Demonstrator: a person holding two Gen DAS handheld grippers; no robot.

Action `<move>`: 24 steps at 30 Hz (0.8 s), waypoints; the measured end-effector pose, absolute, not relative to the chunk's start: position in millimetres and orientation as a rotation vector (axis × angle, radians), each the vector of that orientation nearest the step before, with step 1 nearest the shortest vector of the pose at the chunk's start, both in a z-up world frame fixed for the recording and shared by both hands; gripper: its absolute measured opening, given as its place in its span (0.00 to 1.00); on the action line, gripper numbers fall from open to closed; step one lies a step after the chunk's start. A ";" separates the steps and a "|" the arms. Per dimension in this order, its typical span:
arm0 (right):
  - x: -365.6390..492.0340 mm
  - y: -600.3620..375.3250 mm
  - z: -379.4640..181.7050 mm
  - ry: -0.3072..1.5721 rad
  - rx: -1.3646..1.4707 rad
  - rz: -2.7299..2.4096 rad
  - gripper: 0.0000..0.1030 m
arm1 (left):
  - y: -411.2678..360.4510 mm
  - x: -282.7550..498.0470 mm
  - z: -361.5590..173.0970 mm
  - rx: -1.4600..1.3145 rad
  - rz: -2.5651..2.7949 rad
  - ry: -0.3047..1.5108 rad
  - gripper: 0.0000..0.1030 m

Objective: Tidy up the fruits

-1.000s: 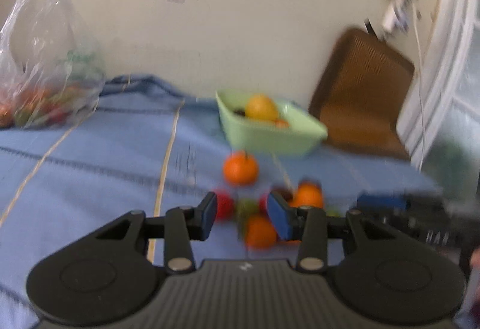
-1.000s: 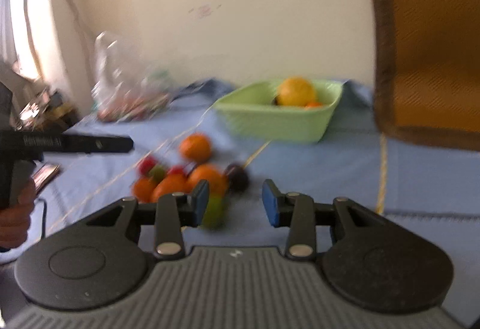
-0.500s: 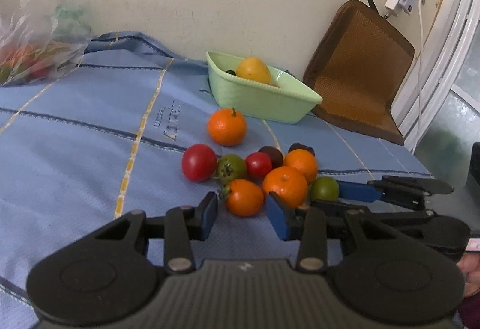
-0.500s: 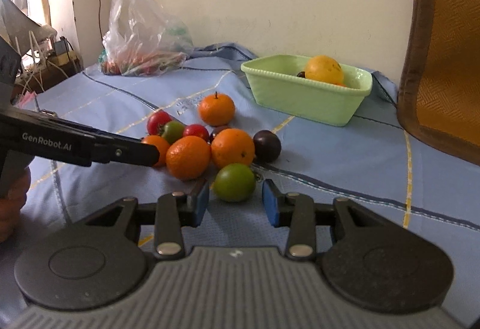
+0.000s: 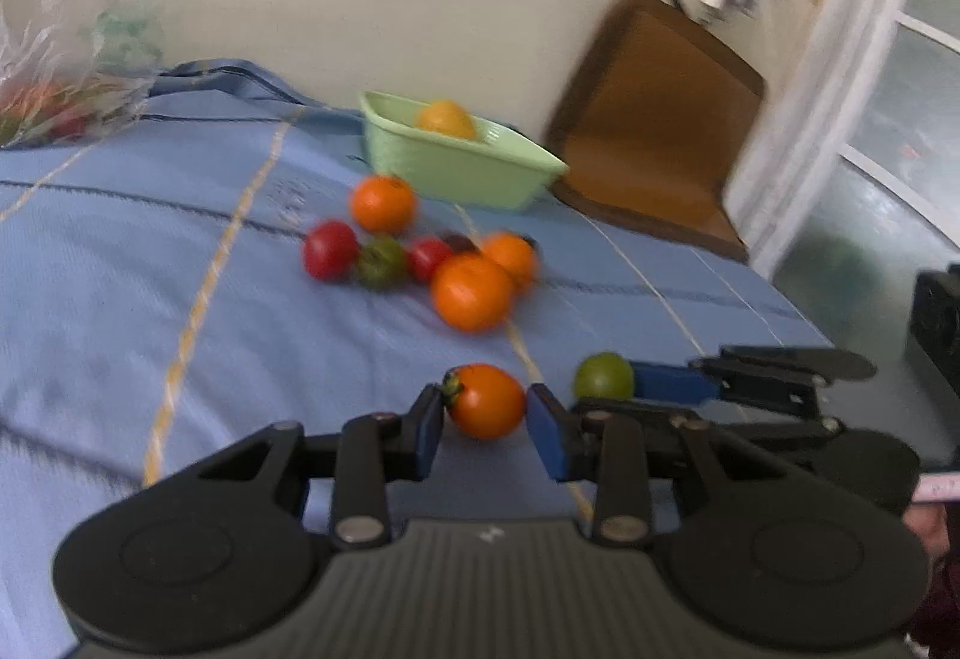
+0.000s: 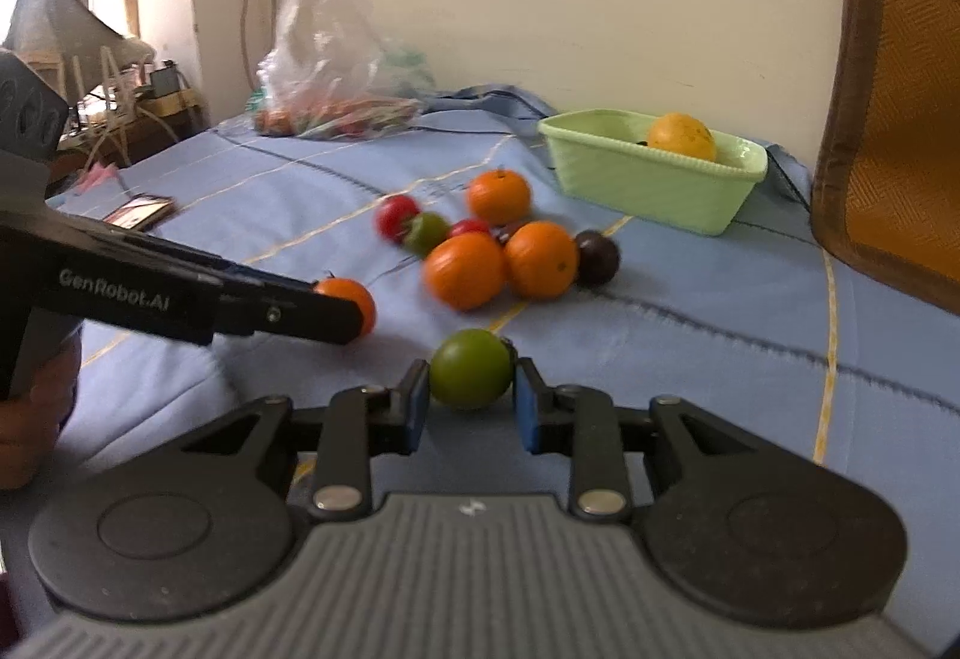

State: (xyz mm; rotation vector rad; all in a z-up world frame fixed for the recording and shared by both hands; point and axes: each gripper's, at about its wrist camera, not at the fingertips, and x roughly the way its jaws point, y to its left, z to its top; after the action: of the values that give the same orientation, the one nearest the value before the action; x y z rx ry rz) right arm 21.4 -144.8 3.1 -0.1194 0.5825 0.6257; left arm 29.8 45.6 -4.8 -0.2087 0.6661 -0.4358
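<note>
Our left hand-held gripper (image 5: 485,419) is closing on an orange tomato (image 5: 485,401); our right hand-held gripper (image 6: 471,407) is closing on a green tomato (image 6: 471,368). Remaining fruits (image 6: 498,251) cluster at twelve o'clock, the green basket (image 6: 648,179) beyond.

— What's my left hand-held gripper (image 5: 485,422) got?

— I see its jaws closing on an orange tomato (image 5: 486,400), both pads touching it. The right hand-held gripper (image 5: 624,383) beside it carries a green tomato (image 5: 603,376).

— And the rest?

— Clustered on the blue cloth (image 5: 150,263), near the green basket (image 5: 459,167).
</note>
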 end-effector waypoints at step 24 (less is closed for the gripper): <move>-53.0 -156.9 -9.4 0.536 -0.092 0.551 0.33 | 21.0 -32.2 -16.7 -0.131 -0.480 0.625 0.33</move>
State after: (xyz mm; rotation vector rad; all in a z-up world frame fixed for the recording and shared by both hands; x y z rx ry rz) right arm -53.0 -156.9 -9.4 -0.0922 0.5362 0.5510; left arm -32.2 21.0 -16.7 -0.1313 0.6250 -0.4803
